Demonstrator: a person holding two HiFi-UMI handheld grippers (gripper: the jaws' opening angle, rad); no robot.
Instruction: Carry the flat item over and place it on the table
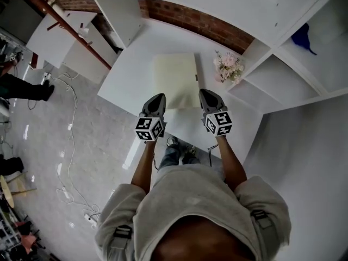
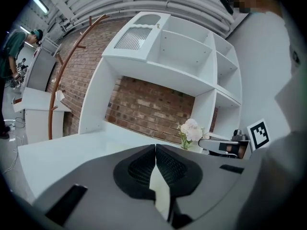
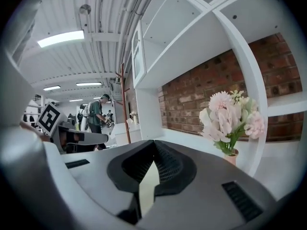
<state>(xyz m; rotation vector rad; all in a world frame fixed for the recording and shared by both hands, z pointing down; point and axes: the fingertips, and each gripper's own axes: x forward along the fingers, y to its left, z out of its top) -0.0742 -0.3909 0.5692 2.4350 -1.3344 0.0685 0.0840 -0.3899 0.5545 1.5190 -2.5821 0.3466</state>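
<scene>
A flat, cream-coloured rectangular item (image 1: 175, 80) lies level over the white table (image 1: 136, 64); I cannot tell whether it touches the tabletop. My left gripper (image 1: 157, 103) is shut on its near left corner and my right gripper (image 1: 206, 98) on its near right corner. In the left gripper view the jaws (image 2: 156, 147) meet at their tips, with a cream sliver of the item (image 2: 160, 190) pinched below them. The right gripper view shows the same: tips together (image 3: 154, 143) over a cream strip (image 3: 147, 186).
A small vase of pink flowers (image 1: 229, 67) stands on the table to the right of the item, against a white shelf unit (image 1: 293, 64). A brick wall runs behind. Cables (image 1: 68, 145) trail on the floor at left, where a person (image 1: 27, 88) stands.
</scene>
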